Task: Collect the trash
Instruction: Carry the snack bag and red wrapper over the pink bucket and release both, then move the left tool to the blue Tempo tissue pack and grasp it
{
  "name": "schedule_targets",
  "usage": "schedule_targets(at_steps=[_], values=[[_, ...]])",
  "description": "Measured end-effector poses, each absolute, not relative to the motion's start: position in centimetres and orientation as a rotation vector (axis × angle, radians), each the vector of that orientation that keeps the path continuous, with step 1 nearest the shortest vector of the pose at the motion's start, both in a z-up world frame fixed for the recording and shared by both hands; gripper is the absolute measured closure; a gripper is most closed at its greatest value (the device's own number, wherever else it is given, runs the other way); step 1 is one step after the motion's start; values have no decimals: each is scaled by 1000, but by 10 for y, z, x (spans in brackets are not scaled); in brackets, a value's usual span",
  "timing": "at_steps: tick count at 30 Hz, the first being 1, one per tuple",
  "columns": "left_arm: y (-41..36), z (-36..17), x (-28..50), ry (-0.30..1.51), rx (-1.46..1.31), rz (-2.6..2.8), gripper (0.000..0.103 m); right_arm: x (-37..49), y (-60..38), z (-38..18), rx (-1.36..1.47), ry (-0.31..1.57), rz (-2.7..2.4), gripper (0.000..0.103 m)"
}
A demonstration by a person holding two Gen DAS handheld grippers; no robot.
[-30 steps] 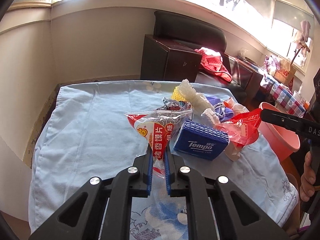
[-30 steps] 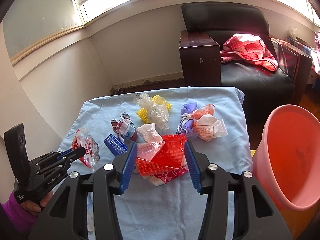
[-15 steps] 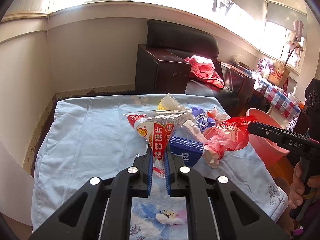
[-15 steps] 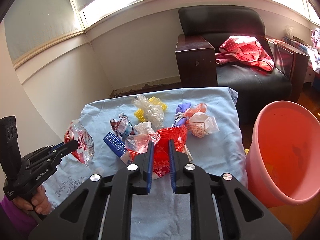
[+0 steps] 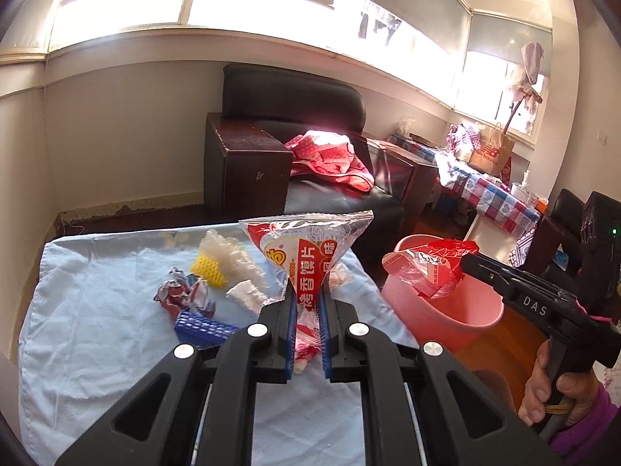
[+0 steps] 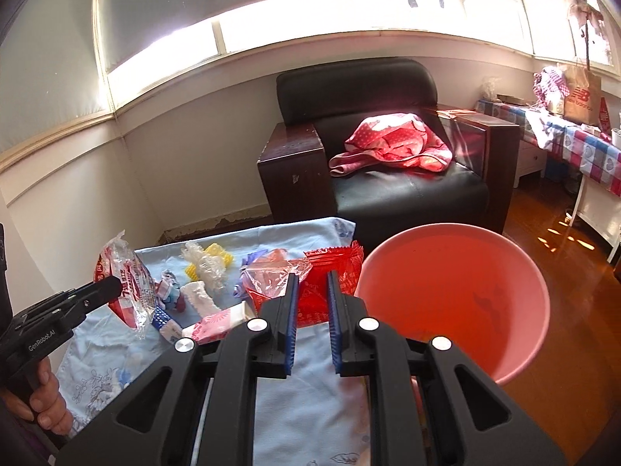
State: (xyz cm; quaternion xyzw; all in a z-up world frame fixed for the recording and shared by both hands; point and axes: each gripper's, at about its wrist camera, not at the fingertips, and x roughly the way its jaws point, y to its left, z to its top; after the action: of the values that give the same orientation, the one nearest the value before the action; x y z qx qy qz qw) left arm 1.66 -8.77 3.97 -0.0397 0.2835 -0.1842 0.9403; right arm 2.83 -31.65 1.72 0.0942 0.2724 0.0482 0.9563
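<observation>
Betw. both jaws: snack bag [image 5: 310, 256], red wrapper [image 6: 310, 291].

grippers: 2, left gripper [image 5: 307, 299], right gripper [image 6: 312, 291] | pink bucket [image 6: 516, 353]: 1 | snack bag [image 5: 306, 248]: 1 | red wrapper [image 6: 333, 268]: 1 | blue tissue pack [image 5: 202, 328]: 1 | yellow foam net [image 5: 209, 273]: 1 | armchair [image 6: 388, 147]: 1

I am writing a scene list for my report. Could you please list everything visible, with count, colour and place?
snack bag: 1, red and clear, in left gripper
red wrapper: 1, red, in right gripper
bucket: 1, pink, beside table
foam net: 1, yellow, on table
tissue pack: 1, blue, on table
table cloth: 1, light blue
armchair: 1, black, behind table
left gripper: shut on bag
right gripper: shut on wrapper
</observation>
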Motion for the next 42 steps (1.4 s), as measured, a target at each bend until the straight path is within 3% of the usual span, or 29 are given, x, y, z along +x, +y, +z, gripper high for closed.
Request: schedule_targets(at_steps=[17, 26, 33, 36, 40, 42], values=[[-244, 25, 48, 637, -15, -600, 94, 6, -412, -5, 236, 553, -123, 88], [-289, 4, 65, 698, 15, -642, 93, 3, -429, -19, 262, 590, -132, 88], [-300, -2, 66, 714, 45, -648, 80, 10, -434, -29, 290, 642, -108, 87], [-301, 0, 61, 700, 57, -650, 64, 10, -434, -30, 295, 648, -103, 87], [-299, 6, 55, 673, 69, -658, 61, 10, -436, -29, 309, 649, -99, 72], [-297, 9, 51, 664, 69, -661, 59, 8, -436, -27, 316, 642, -99, 70]])
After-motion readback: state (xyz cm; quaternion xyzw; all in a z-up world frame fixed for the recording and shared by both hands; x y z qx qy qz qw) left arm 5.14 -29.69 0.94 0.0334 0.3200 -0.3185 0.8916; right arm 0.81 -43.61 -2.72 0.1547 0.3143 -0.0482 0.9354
